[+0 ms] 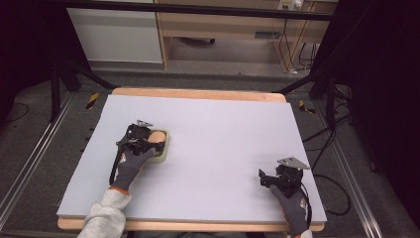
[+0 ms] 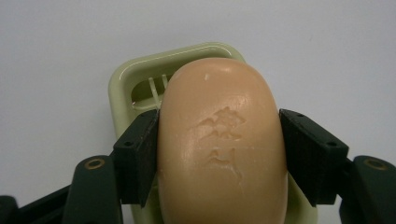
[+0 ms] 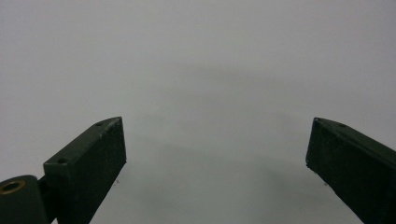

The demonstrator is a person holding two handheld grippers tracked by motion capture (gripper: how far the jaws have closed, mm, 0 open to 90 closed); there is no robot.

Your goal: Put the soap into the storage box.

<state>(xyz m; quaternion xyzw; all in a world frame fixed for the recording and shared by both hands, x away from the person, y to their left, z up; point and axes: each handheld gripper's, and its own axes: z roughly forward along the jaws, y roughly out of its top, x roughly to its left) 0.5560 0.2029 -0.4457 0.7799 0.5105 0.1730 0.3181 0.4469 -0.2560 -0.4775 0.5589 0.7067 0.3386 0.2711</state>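
Note:
A peach-coloured bar of soap (image 2: 222,140) with a stamped mark lies lengthwise over a pale green soap dish (image 2: 122,86). My left gripper (image 2: 219,128) is shut on the soap, one black jaw pressed to each long side. In the high view this gripper (image 1: 150,142) sits at the table's left middle, with the soap (image 1: 157,136) and the dish (image 1: 164,152) just ahead of the gloved hand. Whether the soap rests in the dish or hangs just above it I cannot tell. My right gripper (image 1: 264,177) stands open near the front right, its jaws (image 3: 217,140) wide apart over bare table.
The table top (image 1: 223,129) is a flat pale grey sheet with a wooden rim. Black frame legs and loose cables stand on the floor beside and beyond the table. A wooden cabinet stands at the back.

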